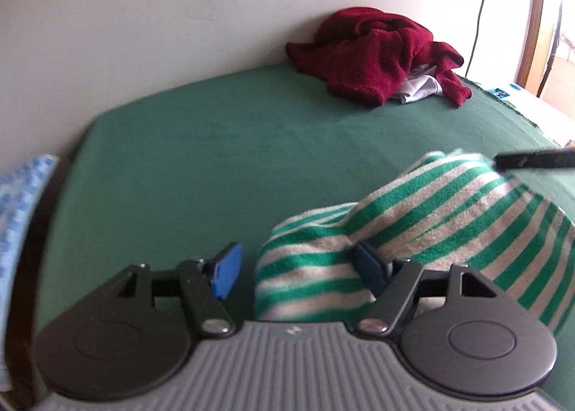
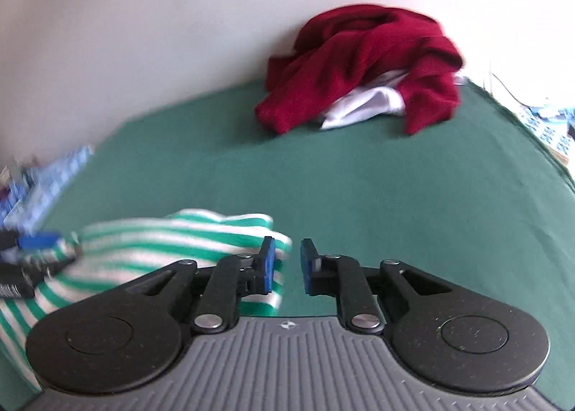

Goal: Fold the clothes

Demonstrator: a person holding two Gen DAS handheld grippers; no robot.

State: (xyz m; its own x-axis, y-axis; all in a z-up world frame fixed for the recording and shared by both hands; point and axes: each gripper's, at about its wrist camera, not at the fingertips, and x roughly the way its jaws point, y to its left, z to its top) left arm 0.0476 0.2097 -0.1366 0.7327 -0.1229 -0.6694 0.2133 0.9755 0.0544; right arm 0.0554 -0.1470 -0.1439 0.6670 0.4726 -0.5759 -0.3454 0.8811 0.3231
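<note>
A green sheet (image 2: 359, 177) covers the bed and fills most of both views, running to a pale wall (image 1: 143, 15) at the far side. On it, far and to the right against the wall, sits a red garment (image 2: 359, 62) in a loose crumpled heap with a white cloth (image 2: 359, 105) showing under its near edge; neither lies flat nor squared, so by the look of them both are yet to be folded. Nearer, a striped cloth (image 1: 413, 217), green and white, lies bunched and partly raised off the sheet, with soft rolls and no clean edges, which suggests a fold under way, not a finished one; whether it is being opened out or gathered in, the pictures do not settle. At the left edge a blue patterned fabric (image 1: 21, 202) shows, too blurred to name. The left gripper (image 1: 302, 271) has its tongs wide apart, the striped cloth lying between them and over the right-hand finger, not clamped. The right gripper (image 2: 287, 263) is at the cloth's right end, its tongs a little apart with bare sheet showing in the gap; the left pad overlaps the cloth's edge in view, though contact cannot be told. In the left view a dark bar (image 1: 532, 159) crosses the cloth's far right, probably part of the right gripper. No neat stack of folded clothes shows anywhere in view.
</note>
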